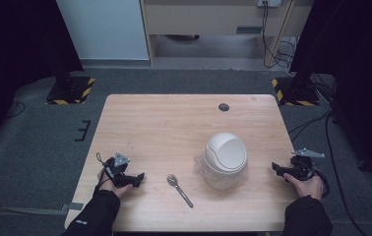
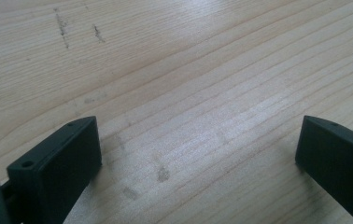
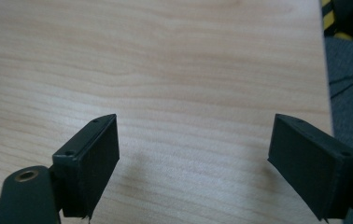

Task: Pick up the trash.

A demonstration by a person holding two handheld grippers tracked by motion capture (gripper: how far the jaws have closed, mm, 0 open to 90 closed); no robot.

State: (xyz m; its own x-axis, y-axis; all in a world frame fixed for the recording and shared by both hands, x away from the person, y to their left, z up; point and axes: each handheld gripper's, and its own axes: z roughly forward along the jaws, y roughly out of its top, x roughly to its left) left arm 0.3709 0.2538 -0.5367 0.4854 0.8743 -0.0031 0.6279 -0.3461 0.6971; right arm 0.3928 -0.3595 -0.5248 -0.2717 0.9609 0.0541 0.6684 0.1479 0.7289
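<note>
- The table (image 1: 174, 118) is pale wood, with a small dark round hole (image 1: 224, 107) near its far edge.
- The left gripper (image 1: 137, 180) sits low at the near left part of the table, held in the person's left hand (image 1: 111, 186), its tips pointing toward the middle.
- In the left gripper view its two black jaws stand wide apart over bare wood, with nothing between them; a few faint dark marks (image 2: 62, 28) show on the grain farther off.
- The right gripper (image 1: 275, 168) is at the near right edge of the table, held in the person's right hand (image 1: 308, 186), its tips pointing inward toward the bin.
- In the right gripper view its jaws are also spread wide with only wood grain between them; the table edge and grey carpet (image 3: 349, 70) show at the right of that view.
- A metal spoon (image 1: 179, 190) lies flat on the table between the two grippers, nearer the left one but apart from it, bowl end away from the person, handle running toward the near edge.
- A small white bin (image 1: 225, 158) with a domed swing lid stands upright just right of the spoon, not touching it, with a clear plastic liner puffing out around its base.
- The bin is near the right gripper, a clear gap between them.
- Both sleeves are dark and come in from the near edge.
</note>
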